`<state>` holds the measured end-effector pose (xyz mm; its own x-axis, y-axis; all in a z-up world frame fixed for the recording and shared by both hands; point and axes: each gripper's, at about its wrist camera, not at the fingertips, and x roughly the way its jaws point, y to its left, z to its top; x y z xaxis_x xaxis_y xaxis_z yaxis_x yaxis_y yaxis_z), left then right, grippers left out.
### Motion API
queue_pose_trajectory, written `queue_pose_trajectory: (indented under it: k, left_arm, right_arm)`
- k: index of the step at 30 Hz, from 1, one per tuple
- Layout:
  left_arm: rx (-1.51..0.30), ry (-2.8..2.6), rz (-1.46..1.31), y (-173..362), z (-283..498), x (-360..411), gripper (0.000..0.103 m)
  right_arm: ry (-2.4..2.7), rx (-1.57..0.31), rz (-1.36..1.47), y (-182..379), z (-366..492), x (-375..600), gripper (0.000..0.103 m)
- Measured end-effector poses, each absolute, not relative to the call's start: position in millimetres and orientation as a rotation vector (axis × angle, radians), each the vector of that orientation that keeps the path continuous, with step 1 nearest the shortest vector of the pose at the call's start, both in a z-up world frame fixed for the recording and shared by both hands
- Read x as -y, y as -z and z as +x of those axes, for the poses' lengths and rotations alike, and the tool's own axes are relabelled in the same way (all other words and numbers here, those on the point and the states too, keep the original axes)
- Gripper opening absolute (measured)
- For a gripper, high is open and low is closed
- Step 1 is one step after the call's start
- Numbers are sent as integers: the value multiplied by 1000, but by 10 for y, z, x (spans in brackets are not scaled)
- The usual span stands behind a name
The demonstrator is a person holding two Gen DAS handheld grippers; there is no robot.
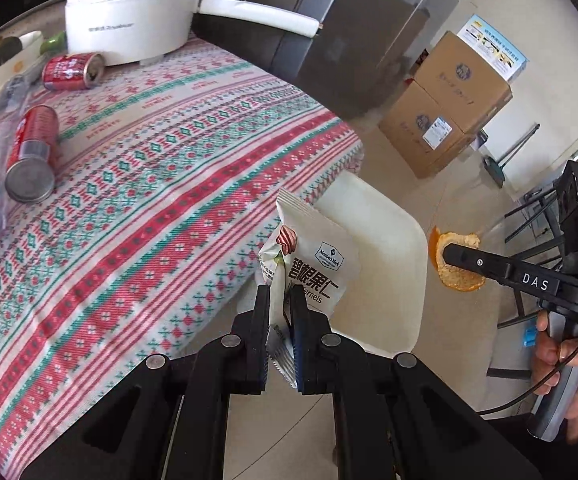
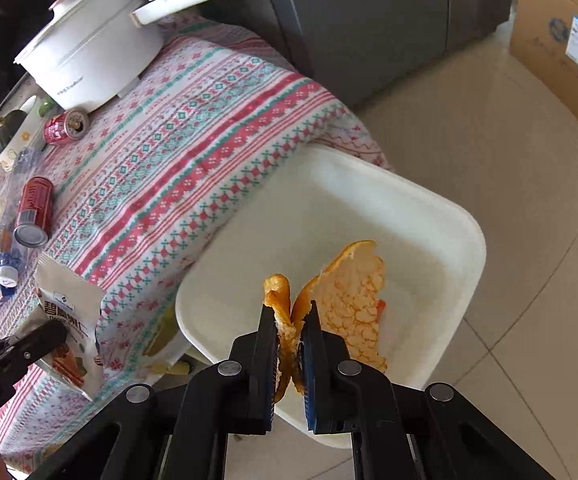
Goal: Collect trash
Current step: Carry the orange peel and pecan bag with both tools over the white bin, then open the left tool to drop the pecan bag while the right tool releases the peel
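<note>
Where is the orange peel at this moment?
The orange peel is clamped in the right gripper, held over the white bin just past the table's corner; the left wrist view shows it right of the snack packet.
</note>
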<state>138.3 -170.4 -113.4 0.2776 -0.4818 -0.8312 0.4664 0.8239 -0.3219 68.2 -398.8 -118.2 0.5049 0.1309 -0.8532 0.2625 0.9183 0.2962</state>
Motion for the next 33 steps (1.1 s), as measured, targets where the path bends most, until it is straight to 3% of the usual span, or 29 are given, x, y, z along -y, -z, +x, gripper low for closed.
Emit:
queue_pose_trajectory:
  k: [15,19,20,21,22,25,27,33]
  left_arm:
    - [-1049,671,105,1597,1438,2496,10]
    - [-1021,626,124,1599,1493,2524,15]
    - [-1030,613,118,1604,1512,2513,30]
    - [-1040,591,114,1605,1526,2500,55]
    - [-1038,571,113,1598,1531,2480,66]
    - [-1020,570,130,1553,1499,2446,71]
    - [-989,558,164,1506,1463,2432,84]
    - [-955,530,192,1386,1431,2303,93]
  right_arm:
    - [147,-1101,446,1398,594,4242,10]
    - [158,-1105,444,1417,594,4273,10]
    - [159,-1106,443,1421,595,4274,10]
    - [160,-1107,441,1426,597,4267,10]
    - [161,-1108,440,1430,598,4265,10]
    - [164,-1112,438,1444,600,4244,10]
    - [163,-1111,434,1441,602,4225,10]
    - [163,-1108,436,1434,611,4200,10]
